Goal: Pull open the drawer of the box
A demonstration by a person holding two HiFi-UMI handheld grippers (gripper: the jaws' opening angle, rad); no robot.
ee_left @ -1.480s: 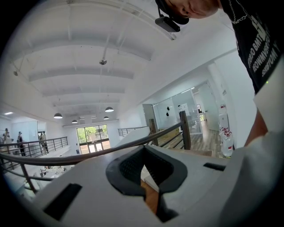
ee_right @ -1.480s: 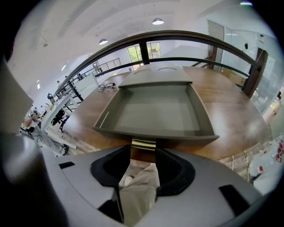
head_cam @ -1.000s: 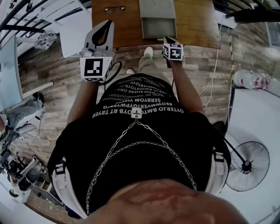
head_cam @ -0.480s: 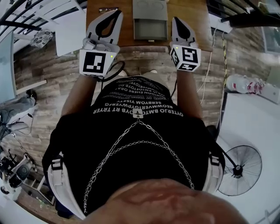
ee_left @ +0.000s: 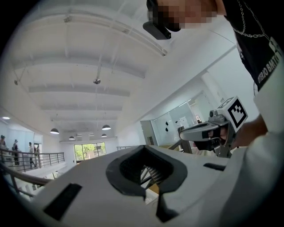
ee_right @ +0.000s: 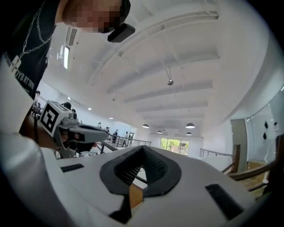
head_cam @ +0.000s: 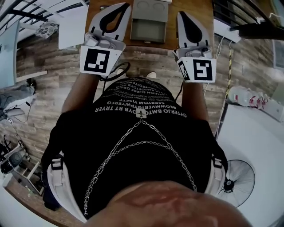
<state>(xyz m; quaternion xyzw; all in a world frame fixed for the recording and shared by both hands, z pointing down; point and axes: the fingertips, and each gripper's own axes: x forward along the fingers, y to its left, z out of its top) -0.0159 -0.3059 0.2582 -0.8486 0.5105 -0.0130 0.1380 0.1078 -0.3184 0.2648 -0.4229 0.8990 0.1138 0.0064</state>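
Grey box on the wooden table, top centre of the head view, flanked by both grippers.
Box flat; pale grey top, darker panel facing the person; drawer position not resolvable; left gripper and right gripper jaws pressed together, pinching nothing, apart from the box; white print on the shirt upside down, not reliably legible; floor fan lower right.

Reading as a large open-plan office or lab hall: pendant lamps are hanging under a high white beamed ceiling, people are standing along a mezzanine railing, glass-walled rooms are lining one side, plank flooring is running beneath a wooden table.
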